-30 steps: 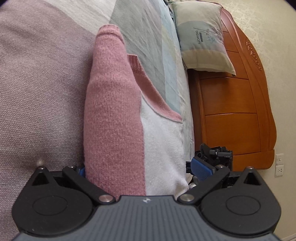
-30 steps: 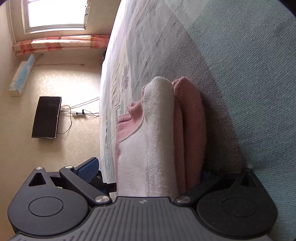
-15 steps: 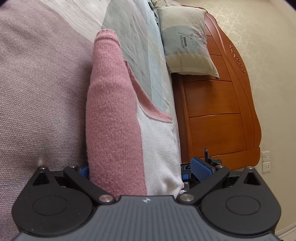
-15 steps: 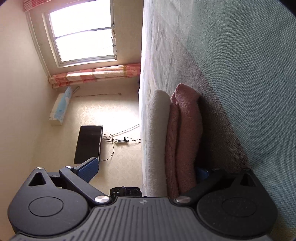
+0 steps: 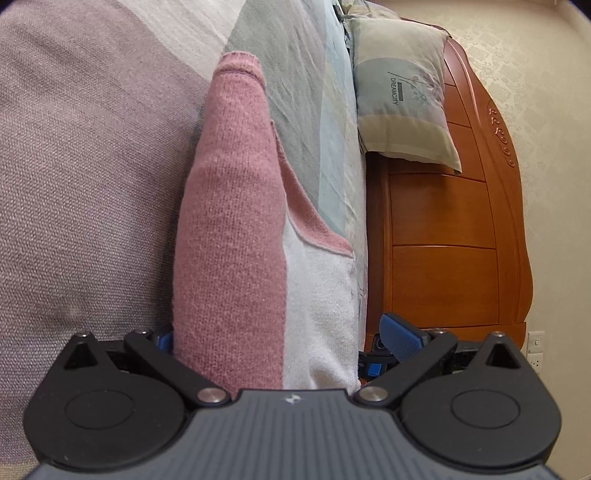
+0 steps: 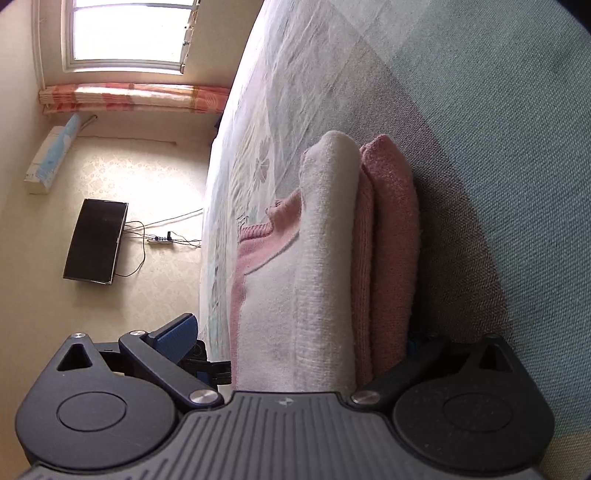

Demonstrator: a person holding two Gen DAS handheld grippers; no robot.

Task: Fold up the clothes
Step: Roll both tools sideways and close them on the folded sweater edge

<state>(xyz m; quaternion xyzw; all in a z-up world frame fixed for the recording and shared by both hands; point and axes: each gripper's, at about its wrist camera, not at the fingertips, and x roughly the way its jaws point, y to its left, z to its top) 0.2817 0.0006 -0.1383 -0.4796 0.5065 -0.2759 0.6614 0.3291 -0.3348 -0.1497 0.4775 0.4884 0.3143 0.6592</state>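
A folded pink and white knit sweater [image 5: 243, 258] lies on the bed, seen rotated in both views; it also shows in the right wrist view [image 6: 332, 266]. My left gripper [image 5: 284, 336] is open, its jaws set wide around one end of the folded stack; the left finger is mostly hidden behind the pink sleeve, the right blue pad [image 5: 400, 334] stands clear of the cloth. My right gripper [image 6: 299, 339] is open around the other end; the left blue pad [image 6: 177, 332] is apart from the white layer, the right finger is hidden under the pink layer.
The bed cover [image 5: 81, 166] has mauve, grey and green patches. A pillow [image 5: 402, 96] leans on the orange wooden headboard [image 5: 443, 236]. In the right wrist view a window [image 6: 125, 33], a black screen [image 6: 96, 240] and a power strip [image 6: 159, 240] show beyond the bed edge.
Both views swung a little and back; the sweater stays between the jaws of both grippers. The jaws keep the same wide opening.
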